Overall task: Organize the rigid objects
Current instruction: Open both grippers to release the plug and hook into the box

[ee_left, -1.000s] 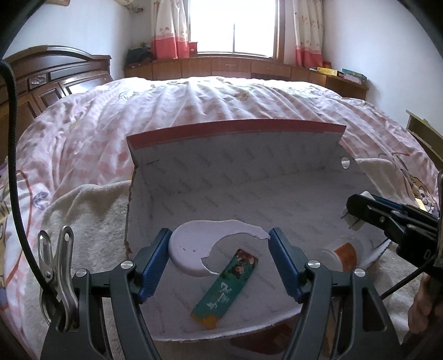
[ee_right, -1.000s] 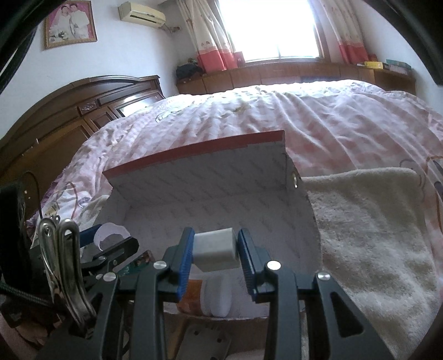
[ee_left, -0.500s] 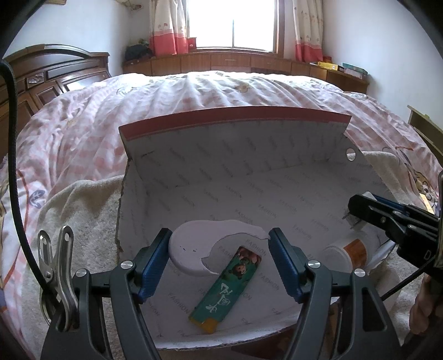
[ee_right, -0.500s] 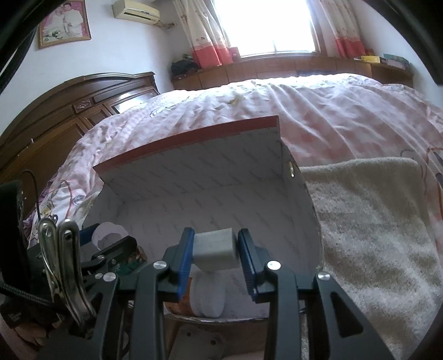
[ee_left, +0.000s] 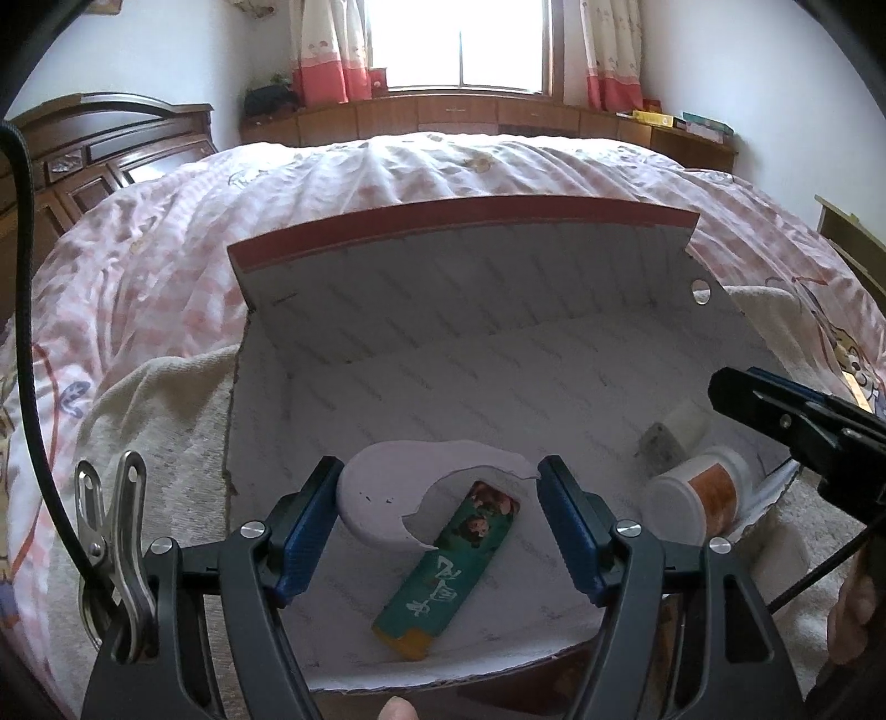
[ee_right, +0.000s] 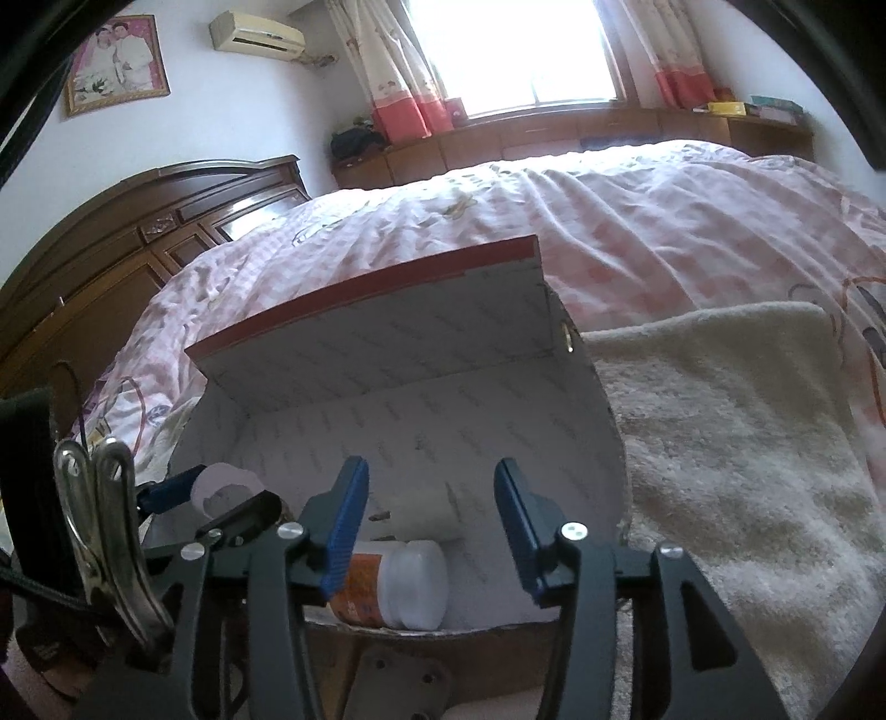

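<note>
Two grippers over the box (ee_left: 498, 310) | left gripper (ee_left: 437, 520) is clamped on a flat white crescent piece (ee_left: 382, 498), release judged next | right gripper (ee_right: 432, 515) is spread wide, empty | inside are lying a glossy green packet (ee_left: 454, 565), orange-labelled bottle (ee_right: 387, 587), white block (ee_right: 423, 512) | fluffy towel (ee_right: 720, 443) beyond.

Daylight is pouring through a window (ee_left: 459, 41) in the far wall, with pink-and-red curtains (ee_left: 326, 52) hanging at both sides and a low wooden cabinet (ee_left: 470, 113) running beneath it. A bed covered in a pink checked quilt (ee_right: 637, 221) is filling most of the room, a cream towel (ee_right: 736, 421) is lying spread on it, and a dark carved headboard (ee_right: 144, 232) is standing to the left. On the pale wall above, a framed portrait (ee_right: 117, 61) is hanging beside an air conditioner (ee_right: 257, 33).
</note>
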Motion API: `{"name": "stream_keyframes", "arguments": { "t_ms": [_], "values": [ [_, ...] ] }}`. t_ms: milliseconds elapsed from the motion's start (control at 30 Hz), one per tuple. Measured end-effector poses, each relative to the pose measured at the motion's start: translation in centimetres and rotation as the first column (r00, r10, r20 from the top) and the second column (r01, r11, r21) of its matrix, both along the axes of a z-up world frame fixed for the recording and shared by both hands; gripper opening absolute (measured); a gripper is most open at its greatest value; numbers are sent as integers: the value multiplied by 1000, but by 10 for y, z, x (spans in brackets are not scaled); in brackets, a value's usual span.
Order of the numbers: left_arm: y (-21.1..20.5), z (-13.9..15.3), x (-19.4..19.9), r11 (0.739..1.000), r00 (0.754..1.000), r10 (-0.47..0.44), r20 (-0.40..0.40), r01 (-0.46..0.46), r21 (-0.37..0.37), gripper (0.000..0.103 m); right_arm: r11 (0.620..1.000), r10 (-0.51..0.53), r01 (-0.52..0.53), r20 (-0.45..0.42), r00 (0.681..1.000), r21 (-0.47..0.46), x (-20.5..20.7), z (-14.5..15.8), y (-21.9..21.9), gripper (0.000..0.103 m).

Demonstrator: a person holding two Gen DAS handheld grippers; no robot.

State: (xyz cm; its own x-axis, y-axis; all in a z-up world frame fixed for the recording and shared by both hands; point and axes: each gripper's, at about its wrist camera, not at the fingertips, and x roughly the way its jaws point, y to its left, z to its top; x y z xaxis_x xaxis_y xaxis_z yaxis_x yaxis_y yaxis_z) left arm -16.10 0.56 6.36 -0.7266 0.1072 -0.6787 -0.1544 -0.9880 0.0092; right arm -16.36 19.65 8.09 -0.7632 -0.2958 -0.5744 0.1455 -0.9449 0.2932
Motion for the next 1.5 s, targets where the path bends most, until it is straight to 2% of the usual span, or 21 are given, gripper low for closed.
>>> {"name": "stream_keyframes", "arguments": {
  "t_ms": [133, 200, 467, 633, 767, 967, 1167, 1367, 1500],
  "values": [
    [-3, 2, 2, 1000, 1000, 7, -12, -7, 0, 74, 1000, -7, 7, -8, 1000, 3, 4, 3, 1, 56],
    [-3, 1, 3, 1000, 1000, 0, -10, 0, 4, 80, 1000, -10, 10, -12, 1000, 6, 6, 5, 2, 58],
    [-2, 2, 11, 1000, 1000, -18, -5, 18, 5, 80, 999, -34, 35, -37, 999, 32, 15, 12, 7, 58],
    [-7, 3, 17, 1000, 1000, -13, -9, 13, 16, 80, 990, -102, 108, -77, 992, 87, 23, 16, 15, 61],
    [-9, -3, 17, 1000, 1000, -2, 8, 2, 5, 80, 986, -137, 140, -37, 990, 92, 20, 8, 22, 62],
    [-14, -5, 17, 1000, 1000, 0, 15, -1, 19, 80, 984, -118, 124, -54, 992, 127, 23, 7, 12, 67],
    [-20, -6, 15, 1000, 1000, -8, 8, 8, 13, 80, 989, -113, 117, -46, 993, 94, 27, 6, 8, 68],
    [-26, -5, 14, 1000, 1000, 16, 15, -16, -1, 80, 989, -93, 98, -54, 994, 114, 33, 5, 0, 68],
    [-26, 3, 23, 1000, 1000, 13, -6, -13, 2, 80, 993, -96, 98, -43, 994, 62, 34, 8, 10, 68]
  ]
}}
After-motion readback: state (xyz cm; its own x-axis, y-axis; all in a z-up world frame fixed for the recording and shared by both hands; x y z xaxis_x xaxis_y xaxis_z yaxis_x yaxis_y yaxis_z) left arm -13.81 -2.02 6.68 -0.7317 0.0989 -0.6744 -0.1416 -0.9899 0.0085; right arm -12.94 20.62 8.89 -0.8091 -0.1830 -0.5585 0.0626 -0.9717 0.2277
